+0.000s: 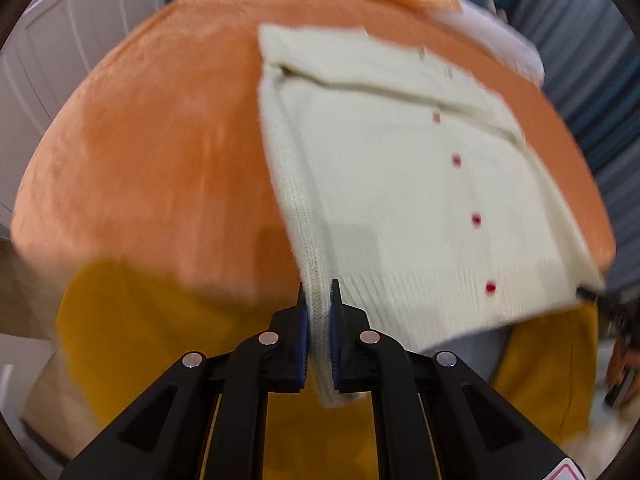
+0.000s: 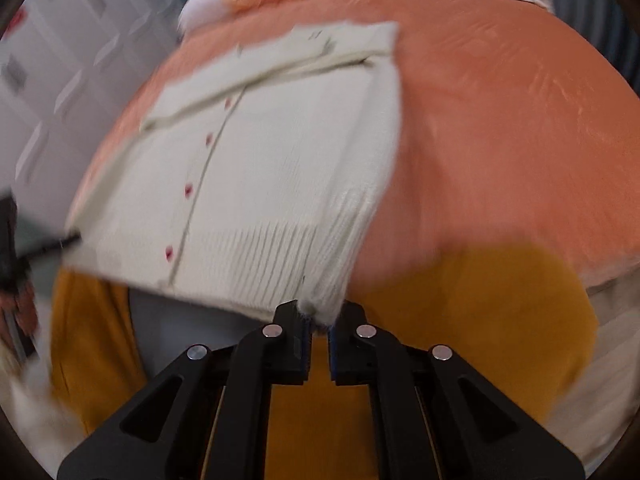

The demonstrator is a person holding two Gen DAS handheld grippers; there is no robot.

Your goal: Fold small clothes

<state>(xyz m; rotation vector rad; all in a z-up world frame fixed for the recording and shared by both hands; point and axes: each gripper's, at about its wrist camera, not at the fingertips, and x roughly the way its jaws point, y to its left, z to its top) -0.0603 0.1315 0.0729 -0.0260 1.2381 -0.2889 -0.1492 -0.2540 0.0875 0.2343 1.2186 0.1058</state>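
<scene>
With its sleeves already folded in, a cream cardigan (image 1: 392, 184) lies on the orange bed (image 1: 160, 160); the left gripper (image 1: 319, 300) and right gripper (image 2: 318, 312) each pinch a near hem corner, the lengthwise fold not yet made.

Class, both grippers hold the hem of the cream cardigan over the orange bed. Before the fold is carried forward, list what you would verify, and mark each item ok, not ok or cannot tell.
1. Left gripper shut on the hem corner of the cardigan: ok, ribbed edge sits between the fingers.
2. Right gripper shut on the other hem corner: ok, though only a small tuft is pinched.
3. Hem stretched level between the two grips: cannot tell, both views are blurred.
4. Sleeves already folded in over the body: ok, a folded band lies across the chest.
5. Collar end resting on the orange bed cover: ok.
6. Red buttons all fastened: cannot tell.
</scene>
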